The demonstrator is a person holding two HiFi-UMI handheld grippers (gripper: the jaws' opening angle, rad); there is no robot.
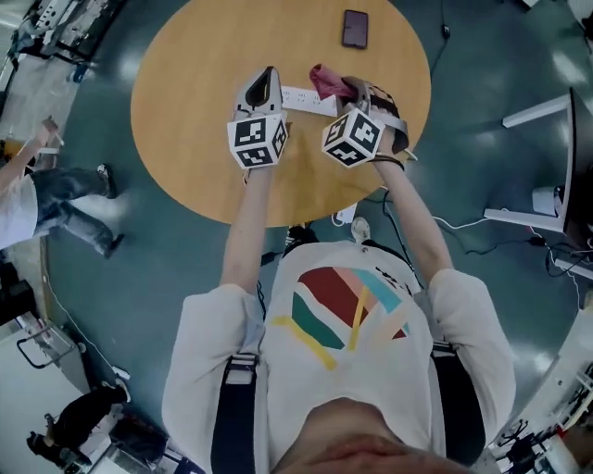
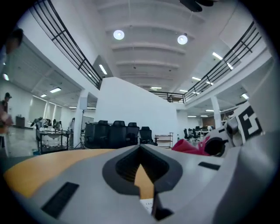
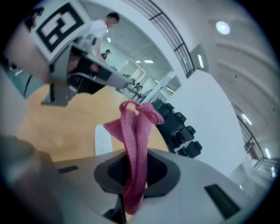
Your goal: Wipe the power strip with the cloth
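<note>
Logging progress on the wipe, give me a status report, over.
Left tool shut, empty. Right tool shut on pink cloth. Power strip flat on table, cloth held off it. Smartphone at far edge, not in the way.

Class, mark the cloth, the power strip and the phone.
cloth (image 3: 137,144), right gripper view, its hanging fold
power strip (image 1: 300,97), head view, its bare middle part
phone (image 1: 355,28), head view, middle of screen

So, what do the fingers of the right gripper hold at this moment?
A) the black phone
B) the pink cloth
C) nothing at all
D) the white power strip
B: in the right gripper view, the right gripper is closed on the pink cloth, while the power strip lies apart on the table.
</note>
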